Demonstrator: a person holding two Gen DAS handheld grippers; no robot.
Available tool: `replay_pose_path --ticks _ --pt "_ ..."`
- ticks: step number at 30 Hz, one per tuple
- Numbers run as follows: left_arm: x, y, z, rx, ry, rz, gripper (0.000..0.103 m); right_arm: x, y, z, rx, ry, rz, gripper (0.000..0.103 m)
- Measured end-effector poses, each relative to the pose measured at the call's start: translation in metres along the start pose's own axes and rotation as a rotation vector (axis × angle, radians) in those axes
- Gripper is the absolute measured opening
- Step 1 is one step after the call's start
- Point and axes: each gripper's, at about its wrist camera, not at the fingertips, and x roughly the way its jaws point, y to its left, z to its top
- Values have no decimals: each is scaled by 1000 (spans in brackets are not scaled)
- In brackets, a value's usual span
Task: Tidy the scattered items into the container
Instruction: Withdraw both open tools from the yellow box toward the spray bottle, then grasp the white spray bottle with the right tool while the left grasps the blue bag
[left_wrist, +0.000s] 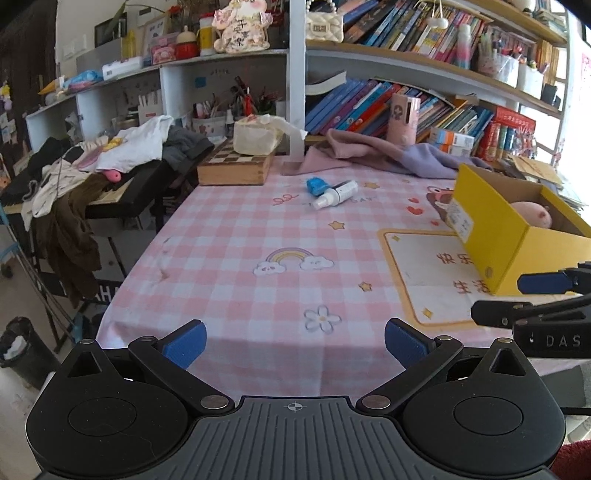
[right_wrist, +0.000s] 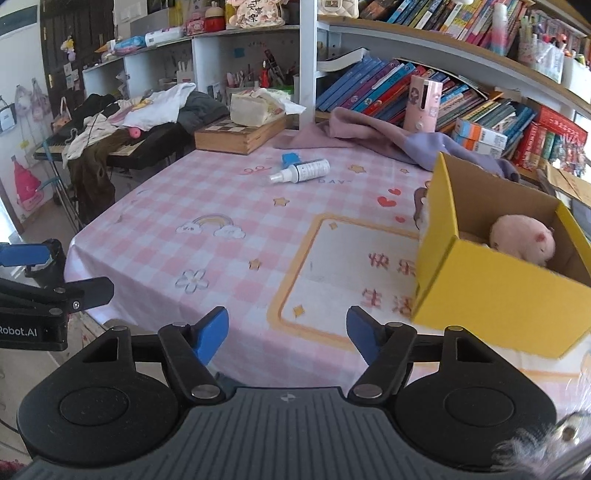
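Note:
A white spray bottle lies on its side on the pink checked tablecloth, far across the table. A small blue object rests against it. The yellow cardboard box stands at the right with a pink plush toy inside. My left gripper hovers over the near table edge, jaws apart with nothing between them. My right gripper is near the box's front corner, jaws apart and empty.
A wooden chess box with a tissue pack sits at the far edge. Pink and purple cloth lies behind the box. Bookshelves fill the back. A keyboard stand piled with clothes is at the left.

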Motion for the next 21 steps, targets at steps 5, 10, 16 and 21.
replay_pose_path --ticks 5,10,16,21 --pt "33 2 30 17 1 -9 103 35 -12 31 15 3 1 66" --pt "61 6 55 25 12 -11 103 66 -26 60 53 15 4 66" --pt "88 11 84 39 0 16 103 107 -46 104 150 17 13 63" --pt "111 13 104 50 -8 36 103 156 -62 141 235 48 15 58"
